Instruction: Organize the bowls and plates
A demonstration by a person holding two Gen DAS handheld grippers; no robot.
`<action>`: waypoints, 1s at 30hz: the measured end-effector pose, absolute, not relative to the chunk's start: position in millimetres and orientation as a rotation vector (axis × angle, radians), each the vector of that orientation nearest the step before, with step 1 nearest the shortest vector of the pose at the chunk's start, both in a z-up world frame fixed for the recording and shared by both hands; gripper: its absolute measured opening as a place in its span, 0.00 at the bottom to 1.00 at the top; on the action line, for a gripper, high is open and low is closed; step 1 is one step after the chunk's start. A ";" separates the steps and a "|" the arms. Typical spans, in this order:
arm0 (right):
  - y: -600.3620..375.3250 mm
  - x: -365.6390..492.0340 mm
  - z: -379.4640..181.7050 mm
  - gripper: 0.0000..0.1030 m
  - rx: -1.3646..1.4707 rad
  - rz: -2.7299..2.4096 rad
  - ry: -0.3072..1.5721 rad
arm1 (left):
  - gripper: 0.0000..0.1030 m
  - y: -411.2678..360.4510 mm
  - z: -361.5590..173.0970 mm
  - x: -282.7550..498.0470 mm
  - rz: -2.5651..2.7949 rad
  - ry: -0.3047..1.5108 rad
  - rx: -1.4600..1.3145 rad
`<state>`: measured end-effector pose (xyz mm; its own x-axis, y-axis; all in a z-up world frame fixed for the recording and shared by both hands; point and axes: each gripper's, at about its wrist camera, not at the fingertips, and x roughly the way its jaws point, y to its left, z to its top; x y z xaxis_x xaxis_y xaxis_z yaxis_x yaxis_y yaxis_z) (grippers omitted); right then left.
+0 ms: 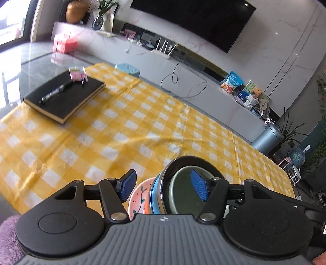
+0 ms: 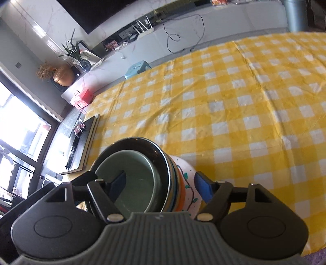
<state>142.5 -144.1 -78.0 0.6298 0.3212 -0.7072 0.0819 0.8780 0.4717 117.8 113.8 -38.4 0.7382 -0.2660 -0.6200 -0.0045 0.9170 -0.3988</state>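
Already nested, green bowl (image 2: 132,179) inside steel bowl (image 2: 142,146) atop floral plate (image 2: 189,183), with left gripper (image 1: 164,187) and right gripper (image 2: 161,187) spread wide, gripping nothing, presumably to straddle the stack.

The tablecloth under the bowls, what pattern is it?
Yellow and white checks on the tablecloth; the right wrist view shows it best.

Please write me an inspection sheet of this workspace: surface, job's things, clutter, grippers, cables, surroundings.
Surface: yellow checked tablecloth, wrinkled.
Job's things: green bowl nested in dark-rimmed bowl, stacked on floral plate.
Clutter: black book with pen on it.
Grippers: left gripper and right gripper both open, straddling the stack.
Cables: black cable along the cabinet.
Surroundings: television, router, bin.
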 end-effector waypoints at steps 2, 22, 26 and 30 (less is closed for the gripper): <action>-145.4 130.5 -66.2 0.73 0.456 0.146 0.835 | 0.71 110.9 -25.7 105.0 -0.151 0.675 -0.342; -169.9 -21.4 -42.4 0.78 0.160 0.028 0.525 | 0.73 43.4 -6.7 -10.6 -0.152 0.413 0.117; -168.8 -40.3 -50.9 0.80 0.115 0.006 0.487 | 0.76 38.2 -17.1 -16.5 -0.162 0.427 0.134; -168.8 -51.7 -59.9 0.83 0.097 -0.013 0.462 | 0.81 33.8 -30.1 -19.7 -0.155 0.441 0.167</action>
<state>-51.7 -168.8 -59.9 0.8953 0.0090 -0.4453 0.0348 0.9953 0.0902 -19.7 33.8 -30.1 0.8932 -0.1124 -0.4355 0.1845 0.9746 0.1270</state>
